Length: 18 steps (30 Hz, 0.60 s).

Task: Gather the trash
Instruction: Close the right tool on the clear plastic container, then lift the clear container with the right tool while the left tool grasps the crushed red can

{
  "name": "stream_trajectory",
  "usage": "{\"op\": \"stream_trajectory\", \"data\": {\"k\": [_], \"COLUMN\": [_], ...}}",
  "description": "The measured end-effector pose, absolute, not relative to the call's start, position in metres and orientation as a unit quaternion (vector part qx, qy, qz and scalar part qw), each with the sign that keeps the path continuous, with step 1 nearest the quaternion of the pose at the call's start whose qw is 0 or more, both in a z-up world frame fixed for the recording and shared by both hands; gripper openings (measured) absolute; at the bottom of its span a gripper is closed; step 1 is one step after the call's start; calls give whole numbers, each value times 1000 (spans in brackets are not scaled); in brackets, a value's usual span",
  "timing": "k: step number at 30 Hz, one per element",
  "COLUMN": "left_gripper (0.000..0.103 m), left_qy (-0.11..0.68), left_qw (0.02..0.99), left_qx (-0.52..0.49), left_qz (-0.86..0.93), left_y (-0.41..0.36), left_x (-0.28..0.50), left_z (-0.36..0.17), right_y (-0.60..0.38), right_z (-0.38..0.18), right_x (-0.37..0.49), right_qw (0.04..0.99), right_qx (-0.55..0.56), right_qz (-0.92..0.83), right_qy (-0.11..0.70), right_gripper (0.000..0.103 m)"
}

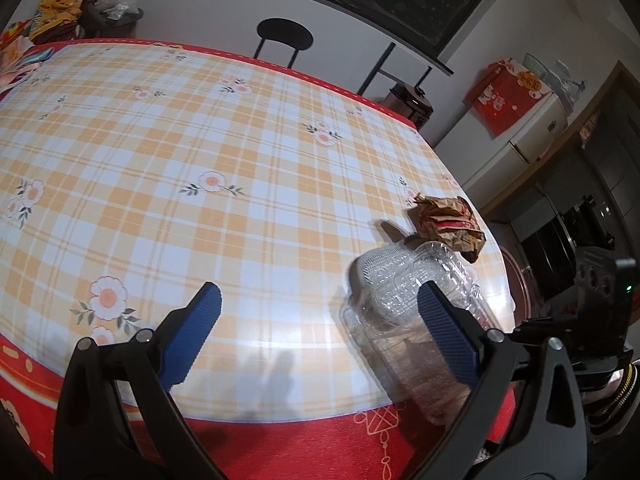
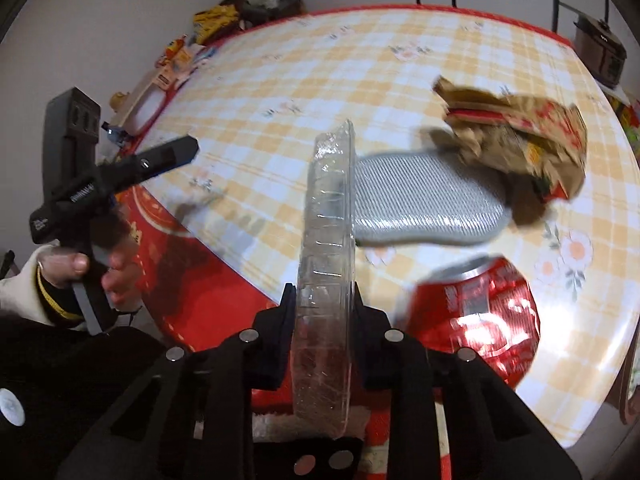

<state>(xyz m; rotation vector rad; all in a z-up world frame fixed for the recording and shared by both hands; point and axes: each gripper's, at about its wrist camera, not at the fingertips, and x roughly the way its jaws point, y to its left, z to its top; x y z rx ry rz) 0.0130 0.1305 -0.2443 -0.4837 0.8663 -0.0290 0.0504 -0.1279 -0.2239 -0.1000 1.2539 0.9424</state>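
Observation:
My right gripper (image 2: 324, 300) is shut on a clear plastic clamshell box (image 2: 328, 236), held on edge above the table's near edge. The box also shows in the left wrist view (image 1: 416, 304), behind my right blue finger. My left gripper (image 1: 320, 312) is open and empty over the checked tablecloth; it shows in the right wrist view (image 2: 176, 156) at the left. A crumpled brown paper bag (image 2: 520, 140) lies on the table beyond the box, also in the left wrist view (image 1: 448, 220). A crushed red soda can (image 2: 476, 312) lies to the right of the box.
The round table (image 1: 200, 140) has a yellow checked cloth over red. Clutter (image 1: 68, 12) sits at its far left edge. A black stool (image 1: 284, 38) stands behind. A fridge with a red box (image 1: 508, 96) and a brown cooker (image 2: 600, 52) stand at the right.

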Motion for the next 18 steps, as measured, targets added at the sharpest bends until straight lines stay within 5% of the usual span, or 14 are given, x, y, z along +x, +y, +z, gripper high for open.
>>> {"op": "stream_trajectory", "data": {"k": [18], "left_gripper": [97], "left_qy": [402], "left_qw": [886], "left_qx": [-230], "left_qz": [-17], "left_y": [108], "left_x": [17], "left_z": [-230], "right_y": [-185], "right_z": [-120], "right_x": [75], "right_qw": [787], "right_qx": [83], "right_qz": [444], "right_qy": [420], "right_gripper": [17]}}
